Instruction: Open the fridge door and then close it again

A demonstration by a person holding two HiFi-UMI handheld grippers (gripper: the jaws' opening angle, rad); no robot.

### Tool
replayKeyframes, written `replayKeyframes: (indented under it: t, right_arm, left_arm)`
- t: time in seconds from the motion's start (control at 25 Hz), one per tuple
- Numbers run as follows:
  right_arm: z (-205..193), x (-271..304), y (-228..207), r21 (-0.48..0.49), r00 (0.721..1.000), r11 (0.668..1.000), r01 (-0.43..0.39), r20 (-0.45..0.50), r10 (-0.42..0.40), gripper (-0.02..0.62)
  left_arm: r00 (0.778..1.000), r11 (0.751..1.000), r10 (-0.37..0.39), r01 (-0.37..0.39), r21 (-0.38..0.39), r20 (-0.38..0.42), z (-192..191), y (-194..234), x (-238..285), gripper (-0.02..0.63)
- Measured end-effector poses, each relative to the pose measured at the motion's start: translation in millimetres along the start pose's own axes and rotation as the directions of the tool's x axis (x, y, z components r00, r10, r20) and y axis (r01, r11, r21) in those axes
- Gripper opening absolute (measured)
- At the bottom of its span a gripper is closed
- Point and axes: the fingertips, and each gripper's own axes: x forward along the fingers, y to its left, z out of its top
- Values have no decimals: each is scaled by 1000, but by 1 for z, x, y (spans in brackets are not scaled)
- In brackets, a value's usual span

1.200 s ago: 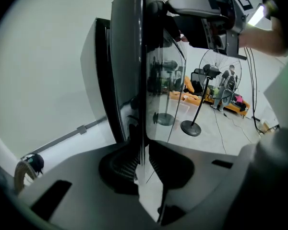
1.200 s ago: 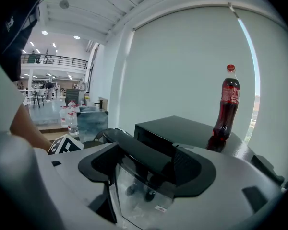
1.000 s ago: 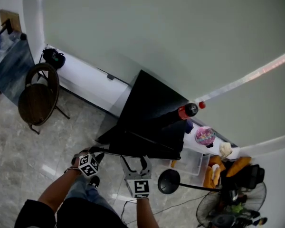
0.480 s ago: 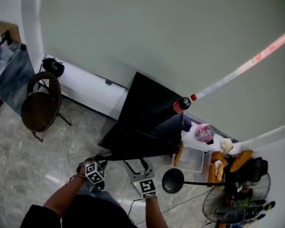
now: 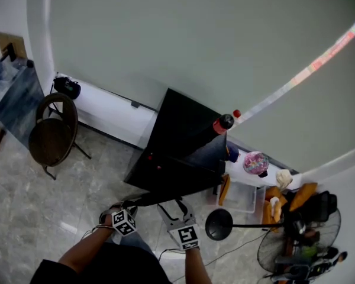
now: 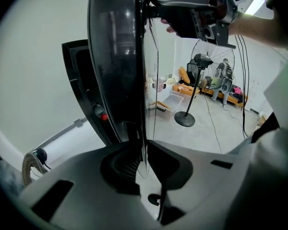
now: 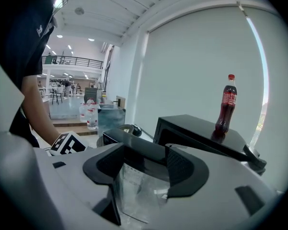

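At the front of the small black fridge (image 5: 186, 123), its dark glass-faced door (image 5: 174, 173) stands swung out toward the person, well away from the cabinet, so the opening half of the task looks done and the closing half is still to come. That door's free edge runs upright and sits right inside the left tongs (image 6: 143, 155), which are clenched on the thin panel. The right tongs (image 7: 144, 164) are parted, their jaws having just been narrowing; the door's top edge and glassy face (image 7: 134, 145) show between them, but no pad can be seen pressing on it. Both tongs point at the door from the person's side, with the cabinet beyond it, so the closing push probably has to carry the free edge away from the person and back onto the cabinet front; the left hand, already gripping, is the better placed. A red-capped cola bottle (image 5: 222, 123) stands upright on the fridge's top. Off to the side, a black round-based stand (image 5: 219, 225) rests on the pale tiled floor (image 5: 23, 200).
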Motion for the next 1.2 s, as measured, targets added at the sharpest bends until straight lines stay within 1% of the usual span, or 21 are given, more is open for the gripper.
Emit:
replayKeyframes:
  t: [0.16,0.24,0.48,0.68,0.8,0.88,1.0,1.2]
  right_arm:
    - [-3,-12,2,-31,999,998,-48,9,48,272]
    - [-4,-19,5,-29,997,997,-67,23,68,272]
    - [-11,-41,10,-67,984,984,-167,55,171,267]
    - [-21,-61,15,-124,962,957,-262,50,269,272]
    - [-27,-77,16,-140,948,941,-306,50,316,273]
    - [-31,-88,20,-147,938,933,-330,57,341,275]
    - [-42,-101,21,-183,922,913,-365,64,382,270]
    - [-52,-121,15,-212,903,888,-407,51,426,265]
  left_arm:
    - [1000,1000,26,-26,2,-16,1,-16,-1,41]
    - [998,999,47,-47,-9,-32,0,-27,-3,41]
    - [989,986,130,-136,-95,-70,-1,-55,-7,43]
    - [979,964,183,-196,-177,-88,1,-85,-7,43]
    - [976,952,198,-215,-218,-96,4,-107,-6,43]
    - [973,947,205,-224,-228,-108,3,-121,-6,42]
    - [970,941,209,-235,-243,-127,3,-141,-2,41]
    - [966,929,227,-252,-272,-121,13,-168,6,38]
